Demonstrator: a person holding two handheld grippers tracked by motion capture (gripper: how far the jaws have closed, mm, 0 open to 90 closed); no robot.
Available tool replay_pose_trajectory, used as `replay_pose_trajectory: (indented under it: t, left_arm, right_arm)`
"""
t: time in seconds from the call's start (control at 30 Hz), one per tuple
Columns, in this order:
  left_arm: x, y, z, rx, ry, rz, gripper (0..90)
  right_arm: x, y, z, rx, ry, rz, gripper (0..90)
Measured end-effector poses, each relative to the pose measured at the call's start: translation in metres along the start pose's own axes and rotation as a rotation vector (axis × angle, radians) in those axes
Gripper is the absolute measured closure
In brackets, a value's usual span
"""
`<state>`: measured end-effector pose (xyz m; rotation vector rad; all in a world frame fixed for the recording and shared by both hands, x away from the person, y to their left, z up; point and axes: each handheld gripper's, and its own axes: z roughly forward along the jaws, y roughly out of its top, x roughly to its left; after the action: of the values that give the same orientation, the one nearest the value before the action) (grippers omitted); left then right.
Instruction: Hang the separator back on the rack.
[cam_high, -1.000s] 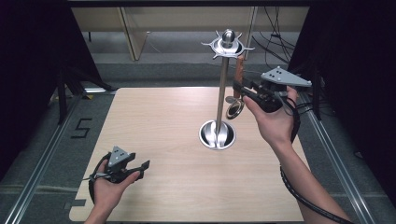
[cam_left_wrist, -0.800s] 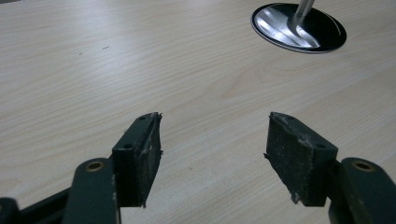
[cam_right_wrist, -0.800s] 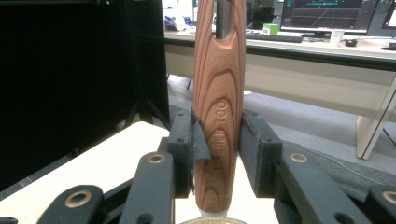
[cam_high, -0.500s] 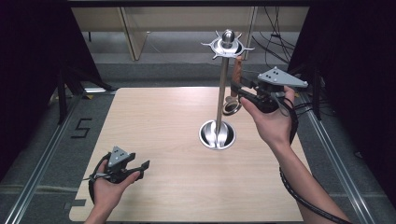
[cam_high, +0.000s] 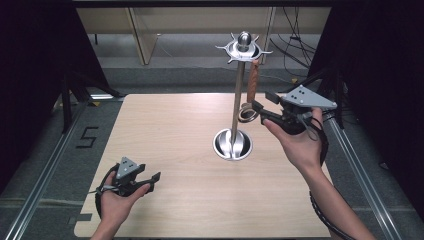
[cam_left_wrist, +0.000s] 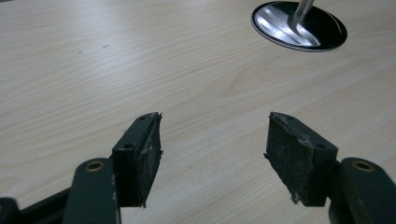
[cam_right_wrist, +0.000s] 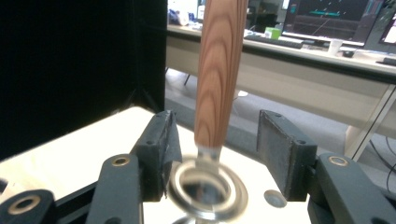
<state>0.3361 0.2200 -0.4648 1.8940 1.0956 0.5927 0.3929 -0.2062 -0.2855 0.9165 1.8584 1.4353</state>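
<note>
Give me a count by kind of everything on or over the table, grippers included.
Metal rack stands: 1
Wooden-handled utensils hanging on it: 1
Handheld grippers, left and right, both open: 2
Total: 4

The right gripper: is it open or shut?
Open: the right gripper has its jaws apart either side of the hanging utensil, not pressing it.

Two black handheld grippers: left gripper (cam_high: 148, 178), right gripper (cam_high: 263, 105). Grey three-cornered plate behind each pair of jaws, dotted with small dark screws. Flat, rough-faced black pads (cam_left_wrist: 299, 156), frayed along the edges. Brass-coloured rivets just behind them. Black cable trailing below the right forearm. Bare forearms, no sleeves.
</note>
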Motion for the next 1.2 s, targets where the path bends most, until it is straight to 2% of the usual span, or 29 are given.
replay_pose_trajectory:
  t: [0.1, 0.13, 0.17, 0.23, 0.3, 0.33, 0.4, 0.43, 0.5, 0.57, 0.63, 0.7, 0.77, 0.8, 0.83, 0.87, 0.9, 0.93, 1.0, 1.07, 1.13, 1.17, 1.2]
  left_arm:
    - [0.0, 0.0, 0.0, -0.003, -0.01, -0.005, 34.8]
    - [0.0, 0.0, 0.001, -0.007, -0.009, 0.001, 34.8]
    - [0.0, 0.0, 0.0, 0.002, 0.0, -0.005, 34.8]
    - [0.0, 0.0, 0.001, -0.002, -0.01, 0.004, 34.9]
    - [0.0, 0.0, 0.001, -0.002, -0.011, 0.004, 34.9]
    - [-0.001, 0.0, 0.002, -0.003, -0.01, 0.0, 34.9]
    - [-0.001, -0.001, 0.002, -0.001, -0.007, -0.002, 34.9]
    - [-0.001, -0.001, 0.002, 0.002, -0.005, -0.005, 34.9]
    - [-0.001, -0.001, 0.001, 0.005, -0.003, -0.003, 34.9]
    - [-0.001, -0.001, 0.002, 0.006, -0.004, -0.004, 34.9]
    - [0.0, -0.001, 0.002, 0.01, -0.01, 0.007, 34.9]
    - [-0.001, -0.001, 0.002, 0.009, 0.0, -0.001, 34.9]
    - [-0.001, -0.001, 0.002, 0.009, 0.0, 0.004, 34.9]
    - [-0.001, -0.001, 0.002, 0.01, 0.0, 0.006, 34.9]
    - [0.0, -0.001, 0.002, 0.01, -0.001, 0.013, 34.9]
    - [-0.001, -0.002, 0.002, 0.012, -0.006, 0.0, 34.9]
    - [0.0, -0.001, 0.003, 0.008, -0.009, 0.017, 34.4]
    - [-0.001, -0.002, 0.003, 0.003, -0.006, -0.012, 34.4]
    - [-0.001, 0.0, 0.002, -0.005, -0.004, -0.009, 33.4]
    - [-0.001, 0.0, 0.001, -0.009, 0.001, -0.016, 33.0]
    - [-0.001, 0.0, 0.001, -0.014, -0.011, -0.012, 32.7]
    - [0.001, 0.0, 0.002, -0.01, -0.019, 0.011, 32.8]
    - [-0.001, -0.001, 0.002, -0.011, -0.02, -0.007, 32.8]
  right_arm:
    - [-0.003, -0.007, -0.004, -0.001, 0.003, -0.02, 47.5]
    - [-0.006, -0.016, -0.009, 0.018, 0.014, -0.038, 47.4]
    - [-0.006, -0.016, -0.009, 0.018, 0.014, -0.038, 47.4]
    - [-0.01, -0.028, -0.018, 0.052, 0.02, -0.016, 47.4]
    - [-0.013, -0.032, -0.019, 0.054, 0.027, -0.026, 47.5]
    - [-0.018, -0.04, -0.025, 0.067, 0.011, -0.012, 47.5]
    - [-0.02, -0.044, -0.027, 0.079, 0.013, -0.007, 47.5]
    - [-0.024, -0.048, -0.029, 0.078, 0.009, -0.02, 47.5]
    - [-0.03, -0.061, -0.035, 0.117, 0.01, 0.007, 47.6]
    - [-0.035, -0.067, -0.036, 0.122, 0.014, -0.011, 47.6]
    - [-0.038, -0.077, -0.041, 0.155, 0.002, 0.013, 47.6]
    - [-0.044, -0.095, -0.047, 0.192, -0.002, 0.042, 47.6]
    - [-0.046, -0.102, -0.05, 0.2, -0.004, 0.037, 47.7]
    - [-0.048, -0.11, -0.051, 0.2, -0.011, 0.039, 47.7]
    - [-0.05, -0.128, -0.056, 0.242, 0.0, 0.059, 47.9]
    - [-0.05, -0.128, -0.056, 0.242, 0.0, 0.059, 47.9]
    - [-0.051, -0.146, -0.06, 0.257, -0.001, 0.082, 49.6]
    - [-0.051, -0.146, -0.06, 0.257, -0.001, 0.082, 49.6]
    - [-0.05, -0.161, -0.064, 0.29, 0.0, 0.112, 51.4]
    - [-0.05, -0.17, -0.066, 0.294, -0.002, 0.123, 52.5]
    - [-0.052, -0.171, -0.067, 0.296, 0.006, 0.101, 54.0]
    - [-0.05, -0.17, -0.067, 0.28, 0.007, 0.124, 55.4]
    - [-0.05, -0.168, -0.067, 0.281, 0.004, 0.108, 57.6]
